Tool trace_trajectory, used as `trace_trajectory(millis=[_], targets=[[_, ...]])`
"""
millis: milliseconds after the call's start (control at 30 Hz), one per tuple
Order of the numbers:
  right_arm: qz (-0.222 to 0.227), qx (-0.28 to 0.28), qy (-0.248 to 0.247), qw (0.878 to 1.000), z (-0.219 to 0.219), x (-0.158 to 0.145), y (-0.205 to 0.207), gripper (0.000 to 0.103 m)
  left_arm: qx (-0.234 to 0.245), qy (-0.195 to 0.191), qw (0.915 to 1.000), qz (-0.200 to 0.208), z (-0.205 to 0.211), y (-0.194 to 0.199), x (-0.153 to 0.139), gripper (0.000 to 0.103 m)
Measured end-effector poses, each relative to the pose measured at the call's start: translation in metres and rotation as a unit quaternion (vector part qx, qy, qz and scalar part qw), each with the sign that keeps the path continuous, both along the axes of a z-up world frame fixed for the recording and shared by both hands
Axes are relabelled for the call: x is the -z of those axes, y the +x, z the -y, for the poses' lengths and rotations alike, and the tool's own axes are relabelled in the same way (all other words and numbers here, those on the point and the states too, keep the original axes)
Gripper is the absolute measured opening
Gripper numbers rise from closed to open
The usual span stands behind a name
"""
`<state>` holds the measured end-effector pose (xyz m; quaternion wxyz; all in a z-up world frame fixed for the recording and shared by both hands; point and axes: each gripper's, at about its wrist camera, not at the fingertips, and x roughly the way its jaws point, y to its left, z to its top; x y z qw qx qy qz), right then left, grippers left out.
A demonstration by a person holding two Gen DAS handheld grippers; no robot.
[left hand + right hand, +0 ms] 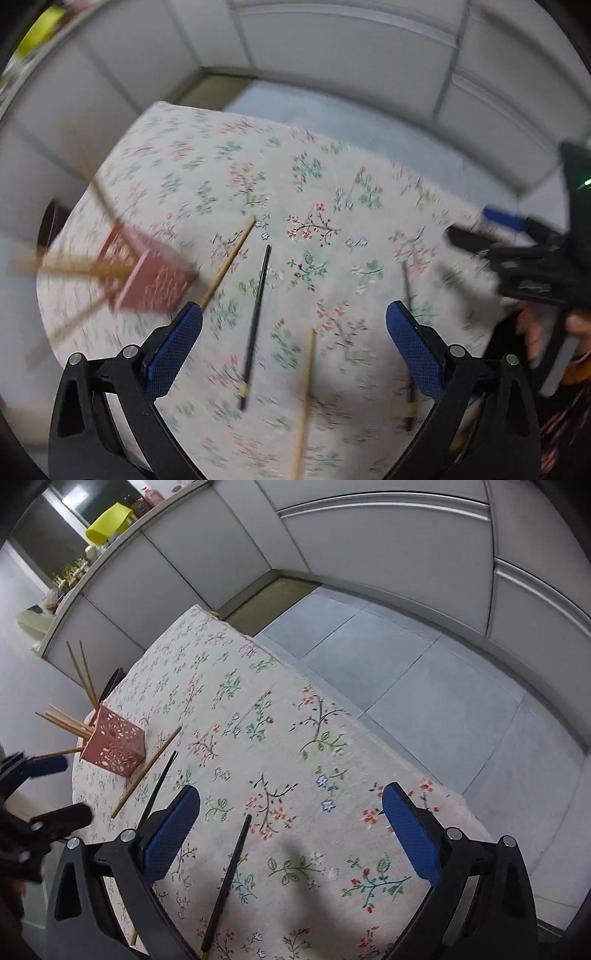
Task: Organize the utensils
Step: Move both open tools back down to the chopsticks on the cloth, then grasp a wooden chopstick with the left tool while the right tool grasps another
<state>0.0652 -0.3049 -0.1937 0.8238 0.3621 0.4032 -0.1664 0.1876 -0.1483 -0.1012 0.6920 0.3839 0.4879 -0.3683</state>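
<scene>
A pink perforated holder (114, 746) stands at the table's left, with several wooden chopsticks (72, 723) sticking out; it shows blurred in the left wrist view (153, 277). Loose on the floral cloth lie a wooden chopstick (229, 264), a black chopstick (256, 325), another wooden chopstick (306, 402) and a black chopstick (408, 347) at the right. My left gripper (293, 314) is open and empty above them. My right gripper (291, 797) is open and empty over a black chopstick (229, 878); it also shows in the left wrist view (476, 229).
The table (236, 686) wears a floral cloth; its far and right edges drop to a grey tiled floor (424, 672). White cabinets (388, 546) line the back. A counter at far left carries a yellow object (109, 522).
</scene>
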Motion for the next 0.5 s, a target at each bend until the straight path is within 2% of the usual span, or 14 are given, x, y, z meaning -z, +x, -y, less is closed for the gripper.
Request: trace_trajectory(millis=[67,100,167,300,400,500], targets=[[-0.003,0.004,0.018,1.000,0.006,0.004,-0.002,0.096,0.014,0.035,0.9993,-0.007,0.018,0.017,0.016,0.081],[-0.004,0.005,0.026,1.000,0.009,0.006,-0.002,0.096,0.010,0.048,0.9987,-0.011,0.025,0.027,0.023,0.077],[-0.009,0.007,0.045,0.999,0.013,0.011,0.000,0.096,0.000,0.067,0.9976,-0.016,0.035,0.047,0.034,0.064],[-0.004,0.007,0.060,0.998,0.017,0.014,0.004,0.096,-0.025,0.108,0.9935,-0.027,0.050,0.087,0.056,0.055],[0.002,0.004,0.070,0.998,0.018,0.013,0.005,0.096,-0.035,0.131,0.9900,-0.041,0.056,0.107,0.070,0.044],[0.005,-0.002,0.088,0.996,0.018,0.016,0.009,0.096,-0.041,0.150,0.9867,-0.047,0.058,0.119,0.083,0.041]])
